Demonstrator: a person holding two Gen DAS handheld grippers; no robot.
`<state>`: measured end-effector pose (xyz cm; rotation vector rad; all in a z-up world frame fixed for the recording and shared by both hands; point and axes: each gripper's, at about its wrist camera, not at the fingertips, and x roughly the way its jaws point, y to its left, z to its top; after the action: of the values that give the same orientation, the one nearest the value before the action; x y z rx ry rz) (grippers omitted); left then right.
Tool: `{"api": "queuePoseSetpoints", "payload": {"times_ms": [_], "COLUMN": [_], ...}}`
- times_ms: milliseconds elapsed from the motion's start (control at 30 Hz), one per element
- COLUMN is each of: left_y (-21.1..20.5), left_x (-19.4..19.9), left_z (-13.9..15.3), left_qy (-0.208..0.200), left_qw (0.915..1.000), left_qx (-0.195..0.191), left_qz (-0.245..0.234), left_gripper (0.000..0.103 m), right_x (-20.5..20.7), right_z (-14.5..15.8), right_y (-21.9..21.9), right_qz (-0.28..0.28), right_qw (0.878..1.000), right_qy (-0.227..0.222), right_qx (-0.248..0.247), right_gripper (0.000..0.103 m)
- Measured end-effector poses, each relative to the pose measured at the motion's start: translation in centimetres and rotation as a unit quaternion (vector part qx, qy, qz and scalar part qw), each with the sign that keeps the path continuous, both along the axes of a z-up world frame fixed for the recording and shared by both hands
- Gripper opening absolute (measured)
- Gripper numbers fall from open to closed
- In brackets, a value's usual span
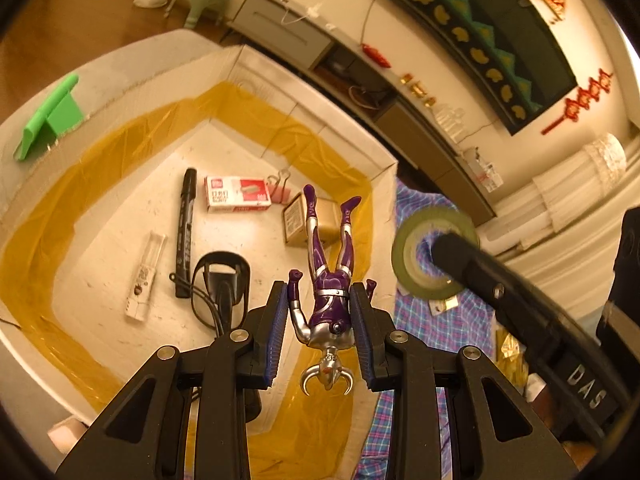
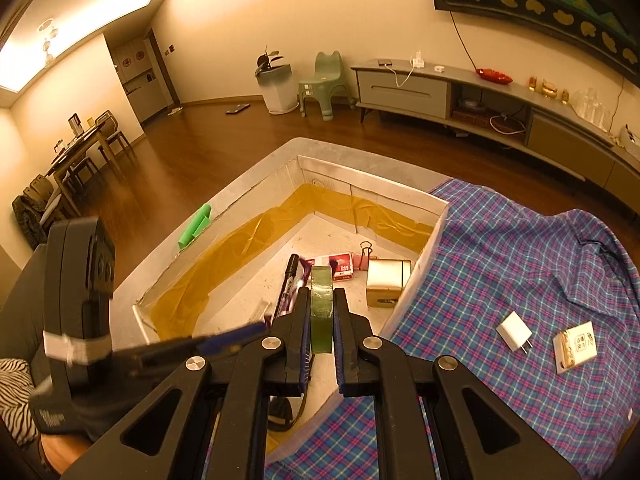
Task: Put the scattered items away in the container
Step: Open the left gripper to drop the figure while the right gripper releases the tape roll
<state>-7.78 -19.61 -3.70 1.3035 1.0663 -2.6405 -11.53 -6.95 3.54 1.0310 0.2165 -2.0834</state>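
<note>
A white box lined with yellow tape (image 1: 120, 184) (image 2: 360, 184) is the container. My left gripper (image 1: 320, 300) hangs over it with a purple and silver action figure (image 1: 332, 280) between its blue pads; the pads look slightly apart from the figure's body. My right gripper (image 2: 322, 312) is shut on a green roll of tape (image 2: 322, 308), held at the box's near edge; the roll also shows in the left wrist view (image 1: 408, 256). In the box lie a black marker (image 1: 186, 232), a red and white staple box (image 1: 236, 194), a pink binder clip (image 1: 280, 190) and a gold box (image 2: 388, 282).
A blue plaid cloth (image 2: 520, 264) lies right of the box, with a white charger plug (image 2: 514, 330) and a small white packet (image 2: 574, 346) on it. A green stand (image 2: 195, 226) sits on the box's left rim. A black scanner with its cable (image 1: 222, 280) lies in the box.
</note>
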Motion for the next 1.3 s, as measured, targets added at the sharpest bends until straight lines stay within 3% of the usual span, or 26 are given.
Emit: {"api": "queuePoseSetpoints", "payload": {"times_ms": [367,667,933,1300], "left_y": [0.4,0.1,1.5,0.3], "left_x": [-0.9,-1.4,-1.7,-1.6], "left_z": [-2.3,-2.8,-2.0,-2.8], "left_qy": [-0.048,-0.062,-0.056,-0.076], "left_qw": [0.9986,0.9976,0.9979,0.9968], "left_qx": [0.022,0.031,-0.031,0.026], "left_qz": [0.008,0.008,-0.004,0.001], "left_gripper": [0.032,0.032,0.032,0.031], "right_x": [-3.5,-5.5,-8.2,-10.8], "right_z": [-1.8,-2.2,-3.0,-4.7], "right_y": [-2.7,-6.4,-10.4,-16.8], "right_qz": [0.018,0.060,0.086,0.129], "right_qw": [0.999,0.996,0.988,0.970], "right_qy": [-0.027,-0.015,0.004,0.035], "right_qx": [0.025,0.071,0.131,0.202], "right_gripper": [0.011,0.011,0.011,0.011]}}
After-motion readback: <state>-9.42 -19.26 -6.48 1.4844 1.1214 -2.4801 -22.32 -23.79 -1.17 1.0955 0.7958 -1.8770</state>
